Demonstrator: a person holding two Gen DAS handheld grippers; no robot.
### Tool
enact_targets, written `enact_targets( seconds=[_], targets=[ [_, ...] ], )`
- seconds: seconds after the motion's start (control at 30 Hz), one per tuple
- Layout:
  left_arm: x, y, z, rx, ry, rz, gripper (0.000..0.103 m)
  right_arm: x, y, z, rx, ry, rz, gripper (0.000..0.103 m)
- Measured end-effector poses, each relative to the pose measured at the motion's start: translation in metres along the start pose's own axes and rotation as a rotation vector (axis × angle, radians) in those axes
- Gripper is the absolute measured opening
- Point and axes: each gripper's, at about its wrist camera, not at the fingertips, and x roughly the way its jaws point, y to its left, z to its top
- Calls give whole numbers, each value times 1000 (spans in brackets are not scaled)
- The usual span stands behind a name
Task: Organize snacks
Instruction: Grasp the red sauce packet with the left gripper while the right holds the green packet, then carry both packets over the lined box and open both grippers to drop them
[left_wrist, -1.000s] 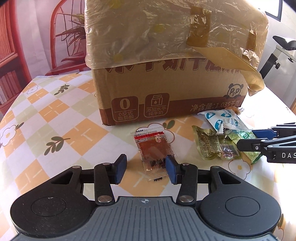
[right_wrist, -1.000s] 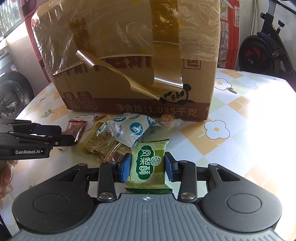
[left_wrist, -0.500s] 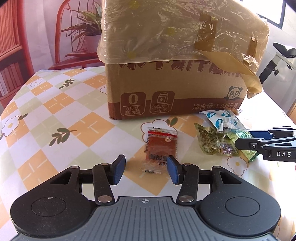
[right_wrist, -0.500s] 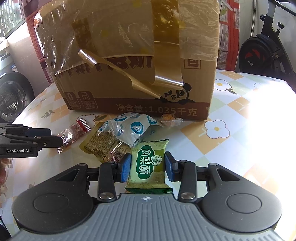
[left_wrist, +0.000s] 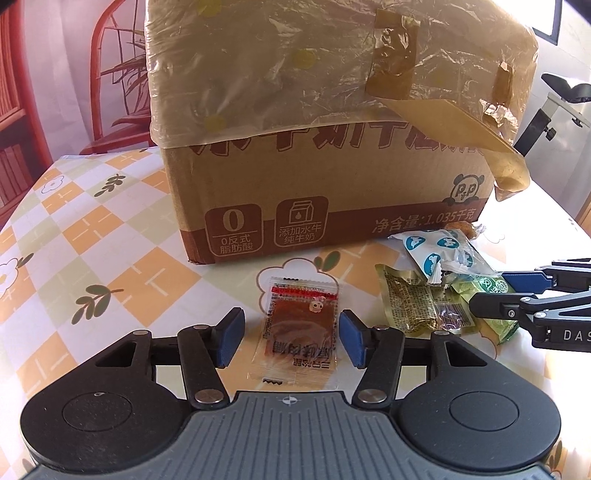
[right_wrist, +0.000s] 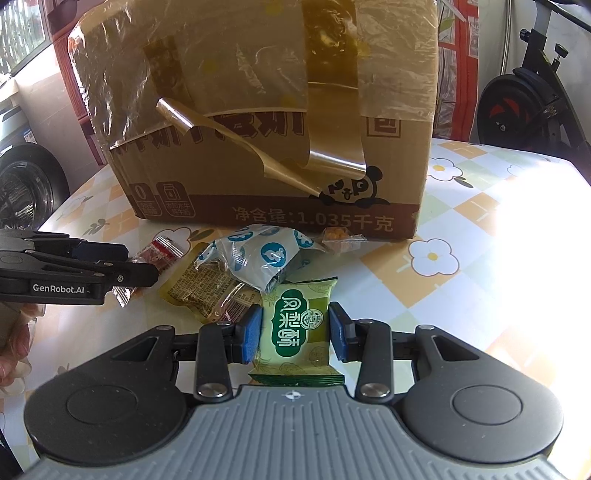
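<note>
left gripper (left_wrist: 291, 338): jaws opening, clear red-brown snack sachet (left_wrist: 300, 328) loose between | right gripper (right_wrist: 295, 334): clamped on green snack packet (right_wrist: 298, 326) | ahead: taped cardboard box (left_wrist: 332, 147), "1.035千克", contents unseen | counter (left_wrist: 110, 266)

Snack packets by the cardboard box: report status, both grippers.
Left gripper opening around red-brown clear sachet, pads off it. Right gripper straddling green foil packet, grip unclear. Olive pouch crowds it.

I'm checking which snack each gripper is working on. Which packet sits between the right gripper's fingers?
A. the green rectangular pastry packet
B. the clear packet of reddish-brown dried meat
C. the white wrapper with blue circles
A: in the right wrist view the green rectangular pastry packet lies between the right gripper's blue fingers.
</note>
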Motion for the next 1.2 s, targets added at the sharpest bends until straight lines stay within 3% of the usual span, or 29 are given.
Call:
enact_targets(
  seconds=[0.07,0.13,0.37,0.7,0.93,1.2],
  targets=[
    [-2,-6,0,28,7,34,44,0,0,0,0,-1,1,41],
    [-7,-7,-2,8,8,27,41,0,0,-1,-2,-1,1,41],
    [-40,9,-16,-93,-37,20,40,-9,4,-4,5,21,51,40],
    [-86,24,-8,-119,-155,34,40,-38,28,-12,-86,2,127,40],
    [-122,25,30,-118,-319,37,40,-71,59,10,-289,-213,109,40],
    [-164,15,93,-90,-501,7,40,-106,57,81,-310,-453,84,40]
  ],
)
